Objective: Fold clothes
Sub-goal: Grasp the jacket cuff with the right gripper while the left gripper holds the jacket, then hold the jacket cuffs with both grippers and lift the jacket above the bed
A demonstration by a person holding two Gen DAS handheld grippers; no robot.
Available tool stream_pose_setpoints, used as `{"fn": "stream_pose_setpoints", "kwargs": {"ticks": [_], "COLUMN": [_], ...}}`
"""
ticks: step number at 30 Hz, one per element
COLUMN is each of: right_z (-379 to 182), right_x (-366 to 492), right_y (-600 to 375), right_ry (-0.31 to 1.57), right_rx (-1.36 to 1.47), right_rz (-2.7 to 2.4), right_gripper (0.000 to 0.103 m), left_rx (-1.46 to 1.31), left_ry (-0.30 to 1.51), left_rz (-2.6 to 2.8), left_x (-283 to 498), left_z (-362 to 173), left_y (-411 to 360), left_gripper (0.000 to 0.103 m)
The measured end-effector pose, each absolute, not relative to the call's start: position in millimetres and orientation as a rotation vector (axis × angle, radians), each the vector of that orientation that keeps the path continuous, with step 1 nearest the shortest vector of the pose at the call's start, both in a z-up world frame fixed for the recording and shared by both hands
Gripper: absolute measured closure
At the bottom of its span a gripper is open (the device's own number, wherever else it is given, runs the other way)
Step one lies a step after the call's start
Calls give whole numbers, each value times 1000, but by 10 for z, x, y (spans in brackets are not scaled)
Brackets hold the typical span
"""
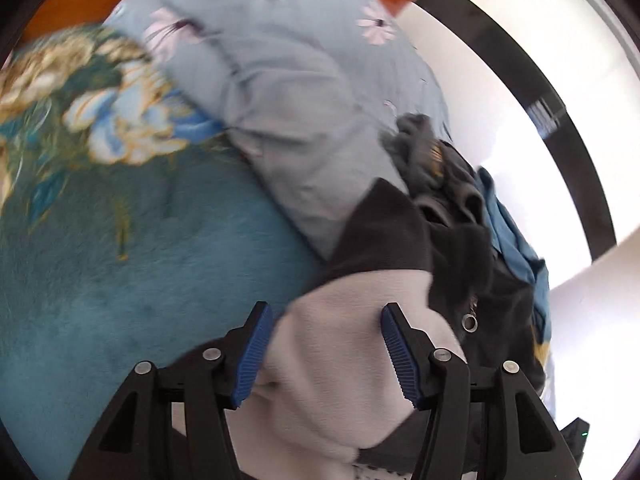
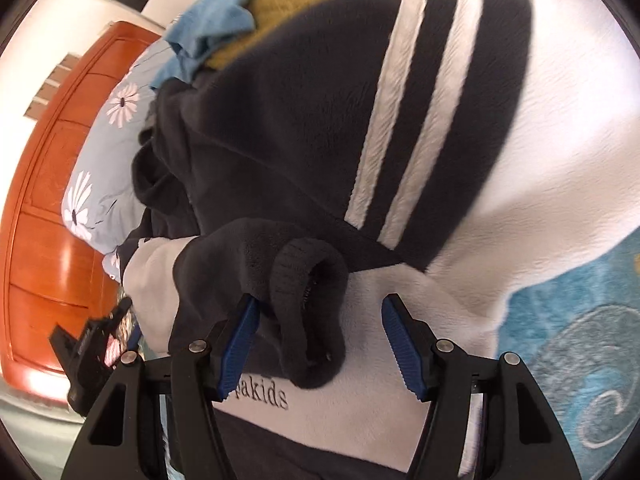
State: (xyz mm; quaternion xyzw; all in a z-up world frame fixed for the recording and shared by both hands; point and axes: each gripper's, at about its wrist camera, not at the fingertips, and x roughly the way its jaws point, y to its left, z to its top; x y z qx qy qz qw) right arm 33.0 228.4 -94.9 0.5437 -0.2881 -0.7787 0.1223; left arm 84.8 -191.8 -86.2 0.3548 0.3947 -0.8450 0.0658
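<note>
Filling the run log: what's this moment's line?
stage: folding | left tool: open over jacket | right tool: open at cuff | surface: blanket

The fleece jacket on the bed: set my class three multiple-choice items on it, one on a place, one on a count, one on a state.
1. Where does the jacket's ribbed cuff lie?
A. between the right gripper's fingers
B. on the wooden headboard
C. under the pillow

2. How many white stripes cross the dark panel?
A. one
B. two
C. four

3. How do the left gripper's jaws stand?
A. shut on nothing
B. out of view
C. open around the pale fleece

Answers: 1 A, cuff sits between blue pads; 2 B, two parallel bands; 3 C, pads apart, fabric between.
</note>
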Motion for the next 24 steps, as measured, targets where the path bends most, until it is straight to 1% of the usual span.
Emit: {"fn": "stream_pose_setpoints", "kwargs": {"ticks": [2,3,4,5,6,7,12,14,15,16,19,20,24], "right_z": [-961,-853,-745,-638,-530,-422,124,459,491,423,-199,-355,-515], "right_x": [312,312,312,311,311,311,314,431,456,446,297,310,326], "right_y": [2242,2213,2185,2157,2129,2101,1961,1989,2031,2098,2362,2430,2493], "right_ry": [-842,-812,-783,-754,-724,-695,-546,-450,-426,-420,-522,-544,-633], "right_rx": [1586,1554,1522,1490,1457,1425,1253,1070,1052,1079,1409,1469,1502], "right_rz": [-2276,-2293,-2310,-2326,-2341,-2356,-2419,-2467,-2487,-2500,-2480,-2470,-2449], "right_gripper": [40,44,64,80,81,84,85,85,85,85,85,85,85], "left_rx": [1076,1082,1086,1088,1089,1087,1090,1092,1102,1123,1192,1213,1245], "left_ry": [1245,1260,1261,1246,1230,1216,1230,1217,1195,1164,1128,1125,1058], "left_rz": [-2528,-2524,-2525,-2533,-2540,-2548,-2567,-2574,-2575,-2572,-2555,-2546,-2521], "left_x": [881,873,857,844,832,829,834,821,806,789,744,732,736], "left_z": [-956,-981,-986,-979,-970,-958,-932,-917,-918,-934,-1013,-1038,-1093], "left_y": [-1997,-2008,-2012,-2005,-1997,-1984,-1960,-1941,-1921,-1894,-1827,-1815,-1809], "left_gripper": [39,39,39,39,39,39,39,39,39,38,38,38,38]}}
